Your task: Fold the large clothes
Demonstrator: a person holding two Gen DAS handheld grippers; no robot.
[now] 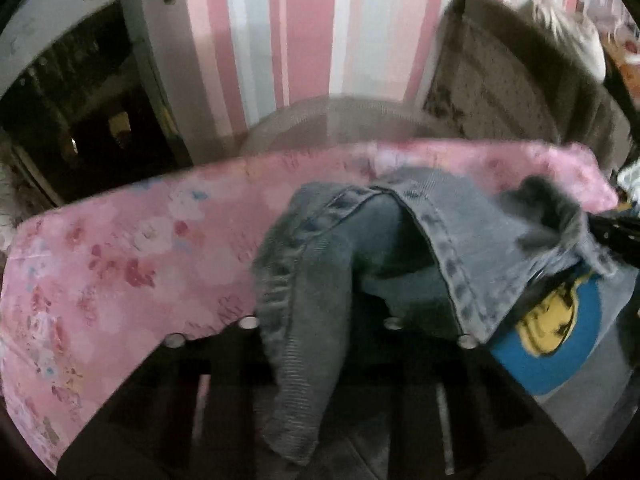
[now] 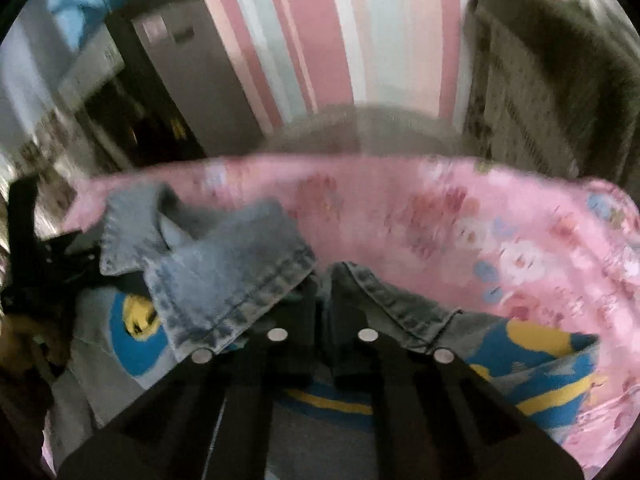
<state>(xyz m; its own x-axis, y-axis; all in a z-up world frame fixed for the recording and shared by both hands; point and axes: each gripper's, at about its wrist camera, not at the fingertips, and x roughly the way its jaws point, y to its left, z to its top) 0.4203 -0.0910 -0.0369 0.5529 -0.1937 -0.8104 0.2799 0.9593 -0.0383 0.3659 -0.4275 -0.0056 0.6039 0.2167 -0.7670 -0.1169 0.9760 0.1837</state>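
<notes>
Both grippers pinch one faded blue denim jacket [image 1: 400,248] over the pink floral bedsheet [image 1: 120,248]: left gripper [image 1: 320,328] lower centre, right gripper [image 2: 323,300] likewise, jaws pressed onto cloth.

Denim jacket [image 1: 320,300] covers left fingers; right view motion-blurred.

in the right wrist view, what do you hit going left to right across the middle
left gripper → denim jacket → right gripper → pink floral sheet
</notes>
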